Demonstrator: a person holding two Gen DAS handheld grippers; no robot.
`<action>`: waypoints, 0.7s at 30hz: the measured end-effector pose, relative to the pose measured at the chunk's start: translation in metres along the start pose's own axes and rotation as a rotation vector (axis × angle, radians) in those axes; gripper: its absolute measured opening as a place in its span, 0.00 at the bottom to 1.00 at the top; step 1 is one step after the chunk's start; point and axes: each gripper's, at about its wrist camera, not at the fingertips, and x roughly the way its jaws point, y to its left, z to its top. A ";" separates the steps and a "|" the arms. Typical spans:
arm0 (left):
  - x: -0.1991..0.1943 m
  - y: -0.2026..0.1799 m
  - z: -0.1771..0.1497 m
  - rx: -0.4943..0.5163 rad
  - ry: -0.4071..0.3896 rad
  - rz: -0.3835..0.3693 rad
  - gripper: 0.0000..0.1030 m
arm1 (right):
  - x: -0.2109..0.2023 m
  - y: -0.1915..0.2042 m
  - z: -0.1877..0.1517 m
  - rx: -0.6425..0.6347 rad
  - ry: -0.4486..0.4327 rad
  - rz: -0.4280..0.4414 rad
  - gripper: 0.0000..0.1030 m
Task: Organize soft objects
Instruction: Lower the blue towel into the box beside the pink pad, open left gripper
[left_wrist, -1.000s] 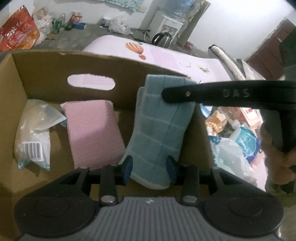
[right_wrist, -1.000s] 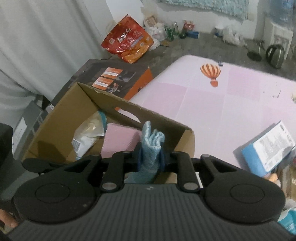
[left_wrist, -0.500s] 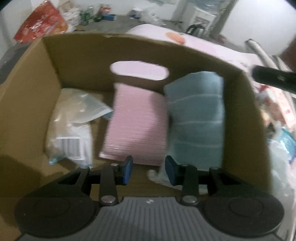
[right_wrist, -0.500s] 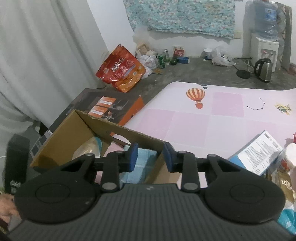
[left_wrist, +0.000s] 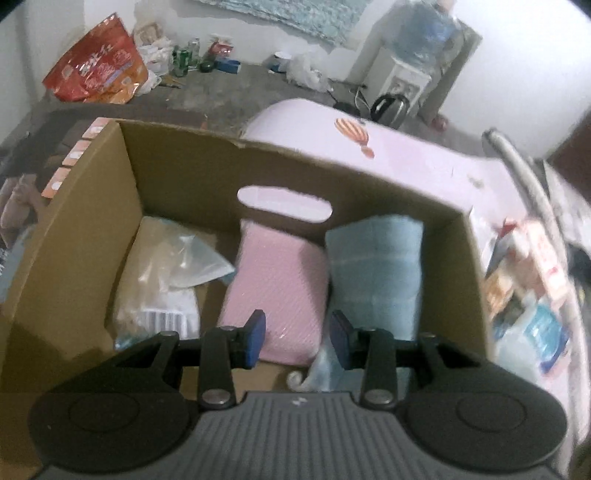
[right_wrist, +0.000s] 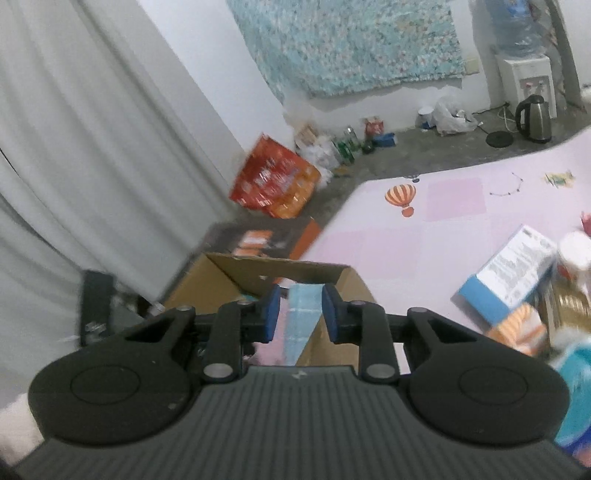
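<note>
blue towel (left_wrist: 375, 273) lay soft, light in box (left_wrist: 92, 206); pinch folded edge | left gripper (left_wrist: 297, 334), right gripper (right_wrist: 300, 313) both parted, empty

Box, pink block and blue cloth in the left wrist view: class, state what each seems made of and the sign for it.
Box: corrugated cardboard, matte brown, with a punched handle slot.
Pink block: probably foam or sponge, finely ribbed and matte.
Blue cloth: woven towelling, soft, folded, with paler stripes. Blur leaves the weave uncertain.

the right hand-held gripper (right_wrist: 298, 314), jaws apart and empty, hovers above the cardboard box (right_wrist: 207, 291) holding a blue towel (right_wrist: 301, 317).
</note>
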 end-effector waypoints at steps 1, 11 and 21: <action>0.001 -0.001 0.002 -0.019 -0.005 -0.014 0.37 | -0.012 -0.004 -0.009 0.023 -0.016 0.011 0.23; 0.035 -0.004 0.010 -0.171 0.027 -0.112 0.38 | -0.083 -0.062 -0.098 0.276 -0.091 0.032 0.24; 0.063 0.008 0.002 -0.330 0.015 -0.126 0.32 | -0.114 -0.105 -0.139 0.408 -0.151 -0.032 0.25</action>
